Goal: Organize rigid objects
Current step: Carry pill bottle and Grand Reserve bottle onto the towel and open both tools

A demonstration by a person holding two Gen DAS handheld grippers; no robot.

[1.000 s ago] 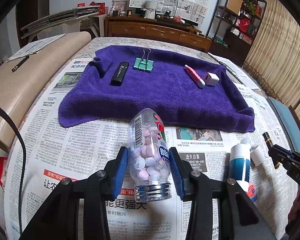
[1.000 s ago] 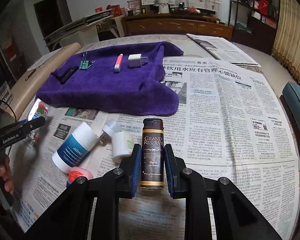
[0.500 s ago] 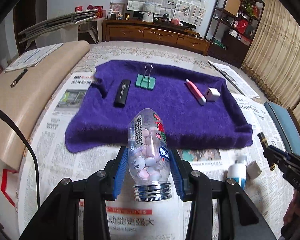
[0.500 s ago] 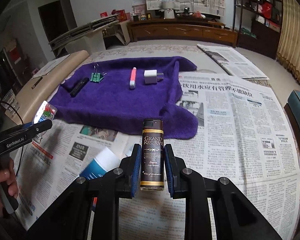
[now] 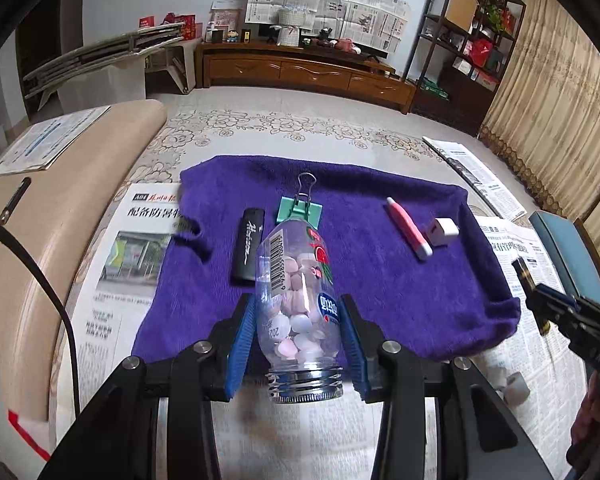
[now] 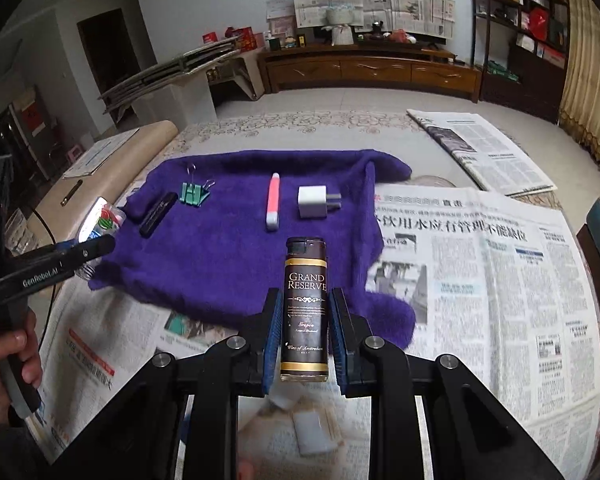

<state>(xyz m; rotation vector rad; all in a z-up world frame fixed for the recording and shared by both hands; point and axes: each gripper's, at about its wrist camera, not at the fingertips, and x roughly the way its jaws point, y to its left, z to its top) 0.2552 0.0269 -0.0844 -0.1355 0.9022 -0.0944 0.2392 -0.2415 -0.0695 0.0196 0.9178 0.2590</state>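
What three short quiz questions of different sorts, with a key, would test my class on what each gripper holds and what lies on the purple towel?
1. True or false: the left gripper is shut on a clear bottle of pink and white tablets.
2. Multiple choice: what does the right gripper hold? A) a white plug B) a dark "Grand Reserve" bottle C) a green binder clip
3. Fill in: on the purple towel, the pink pen lies between the green binder clips and the white ____.

Key: 1 true; 2 B; 3 plug.
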